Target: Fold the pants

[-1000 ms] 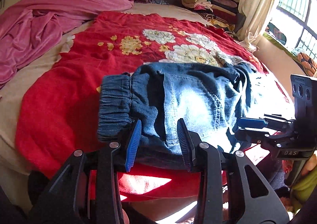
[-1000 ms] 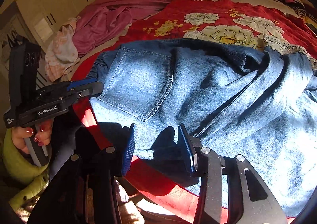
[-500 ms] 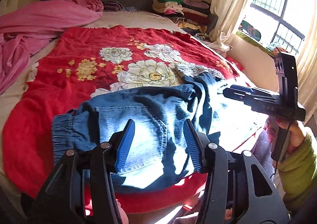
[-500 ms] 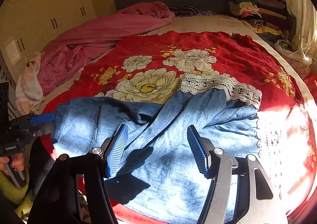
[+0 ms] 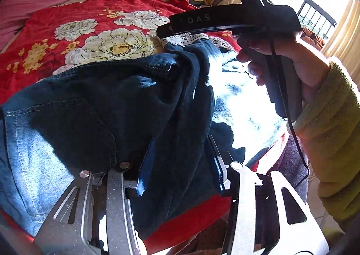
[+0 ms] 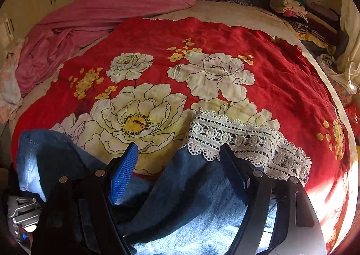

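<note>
Red floral bedspread [image 6: 281,79] | denim pants [image 6: 191,198], lace hem [image 6: 243,142] | left claw [image 5: 180,162], right claw [image 6: 177,171] released

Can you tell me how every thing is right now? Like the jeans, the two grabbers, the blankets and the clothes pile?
jeans: crumpled, not yet folded, lace hem lying on the red blanket.
left gripper: open, denim between its fingers.
right gripper: open, above the jeans leg.
red flowered blanket: spread flat.
pink blanket: bunched up.
clothes pile: folded, stacked.
</note>
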`<state>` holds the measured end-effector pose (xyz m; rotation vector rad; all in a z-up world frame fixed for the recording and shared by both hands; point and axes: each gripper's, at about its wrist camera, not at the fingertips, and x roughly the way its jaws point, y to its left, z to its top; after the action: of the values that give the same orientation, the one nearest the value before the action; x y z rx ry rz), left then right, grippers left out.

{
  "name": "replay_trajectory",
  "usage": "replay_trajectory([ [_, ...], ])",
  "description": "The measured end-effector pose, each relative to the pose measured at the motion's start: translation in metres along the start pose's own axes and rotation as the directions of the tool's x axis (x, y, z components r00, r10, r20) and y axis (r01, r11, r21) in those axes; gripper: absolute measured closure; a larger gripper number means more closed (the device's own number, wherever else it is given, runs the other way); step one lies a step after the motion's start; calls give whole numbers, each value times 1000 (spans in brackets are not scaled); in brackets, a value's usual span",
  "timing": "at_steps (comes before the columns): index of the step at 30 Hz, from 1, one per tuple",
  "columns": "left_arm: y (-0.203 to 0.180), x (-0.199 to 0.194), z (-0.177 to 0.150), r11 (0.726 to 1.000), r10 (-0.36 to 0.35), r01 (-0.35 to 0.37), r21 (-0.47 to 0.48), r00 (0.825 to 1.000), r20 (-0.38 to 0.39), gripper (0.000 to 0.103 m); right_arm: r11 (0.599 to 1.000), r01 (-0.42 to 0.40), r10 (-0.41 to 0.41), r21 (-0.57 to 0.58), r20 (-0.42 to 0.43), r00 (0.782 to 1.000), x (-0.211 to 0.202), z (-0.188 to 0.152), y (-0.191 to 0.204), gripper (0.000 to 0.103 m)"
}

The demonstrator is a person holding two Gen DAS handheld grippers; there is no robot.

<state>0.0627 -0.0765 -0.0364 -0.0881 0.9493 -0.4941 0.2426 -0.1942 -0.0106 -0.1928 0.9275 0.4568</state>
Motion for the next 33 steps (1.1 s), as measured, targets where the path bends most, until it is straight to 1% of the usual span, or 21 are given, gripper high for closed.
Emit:
replay_trajectory([
  [2, 2, 5, 1, 1000, -8, 8, -5, 1000, -9, 76, 999, 46, -46, -4, -29, 999, 17, 9, -2, 29],
  [3, 4, 8, 2, 1000, -14, 14, -8, 1000, -16, 77, 998, 56, -56, 1, -45, 997, 24, 12, -4, 29],
  [6, 5, 15, 2, 1000, -26, 26, -11, 999, -28, 77, 998, 68, -68, 7, -84, 994, 47, 21, -9, 30],
  [8, 4, 17, 3, 1000, -30, 30, -4, 999, -26, 77, 998, 70, -69, 4, -120, 990, 62, 22, -14, 33],
  [9, 4, 18, 3, 1000, -31, 31, -2, 999, -27, 77, 998, 60, -59, 3, -136, 989, 68, 21, -17, 53],
  [10, 4, 18, 4, 999, -32, 32, -1, 999, -23, 77, 999, 47, -47, -4, -134, 990, 71, 19, -19, 64],
  [11, 4, 18, 4, 999, -33, 32, -1, 999, -20, 77, 999, 34, -34, 1, -115, 993, 70, 19, -23, 69],
  [12, 4, 18, 5, 999, -35, 35, -2, 999, -19, 77, 1000, 23, -21, 21, -95, 995, 65, 18, -28, 83],
  [13, 4, 17, 5, 999, -37, 37, -2, 999, -16, 77, 999, 4, 0, 47, -76, 997, 59, 17, -34, 93],
  [16, 4, 19, 7, 999, -43, 43, -5, 999, -11, 74, 992, -48, 49, 118, -5, 999, 35, 11, -49, 94],
  [18, 3, 20, 9, 998, -56, 56, -11, 998, -6, 65, 985, -72, 66, 156, 45, 997, 14, 6, -57, 94],
  [19, 2, 20, 10, 998, -57, 57, -8, 998, -1, 64, 981, -83, 71, 176, 74, 995, 2, 2, -62, 94],
  [21, -1, 24, 12, 998, -54, 54, 8, 999, 3, 63, 971, -95, 67, 218, 132, 989, -23, -8, -73, 94],
  [24, -9, 31, 12, 998, -53, 53, 31, 999, -12, 63, 949, -111, 50, 295, 207, 977, -56, -23, -92, 94],
  [25, -13, 32, 11, 998, -48, 48, 44, 999, -9, 64, 943, -116, 44, 312, 226, 973, -66, -30, -97, 94],
  [27, -19, 35, 10, 996, -41, 41, 73, 999, -8, 78, 934, -107, 19, 340, 254, 967, -85, -46, -105, 94],
  [29, -22, 38, 9, 996, -28, 29, 84, 1000, -10, 80, 921, -115, 9, 372, 275, 961, -100, -62, -113, 94],
  [30, -23, 39, 9, 996, -24, 25, 87, 1000, -9, 87, 915, -113, -1, 388, 281, 960, -107, -71, -116, 94],
  [33, -25, 37, 7, 994, -17, 17, 104, 1000, -6, 96, 894, -120, -19, 431, 303, 953, -127, -100, -122, 94],
])
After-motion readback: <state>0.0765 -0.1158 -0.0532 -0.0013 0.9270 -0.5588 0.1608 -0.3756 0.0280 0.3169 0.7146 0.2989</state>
